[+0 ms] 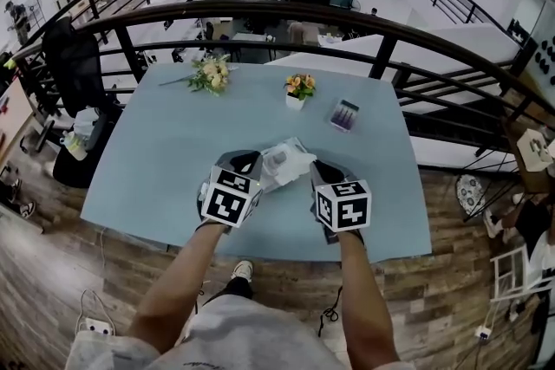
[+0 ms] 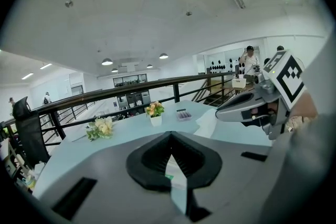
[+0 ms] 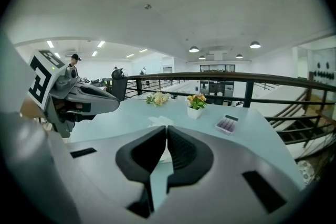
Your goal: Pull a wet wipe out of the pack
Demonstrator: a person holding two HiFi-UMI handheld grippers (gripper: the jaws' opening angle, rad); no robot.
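Observation:
The wet wipe pack [image 1: 286, 163], white and crumpled, sits between my two grippers near the front of the light blue table [image 1: 165, 143]. My left gripper [image 1: 252, 164] holds the pack's left side. In the left gripper view its jaws [image 2: 169, 136] are shut, with white film bearing a green mark [image 2: 169, 168] caught between them. My right gripper [image 1: 318, 171] is at the pack's right side. Its jaws [image 3: 166, 129] are shut on a white wipe, which shows above the tips [image 3: 160, 121] and in the slit below. Each gripper view shows the other gripper alongside.
At the back of the table lie a bunch of pale flowers [image 1: 211, 74], a small white pot of orange flowers [image 1: 299, 88] and a small clear box [image 1: 344, 114]. A black railing [image 1: 260, 11] curves behind the table. A black chair [image 1: 74, 65] stands at the left.

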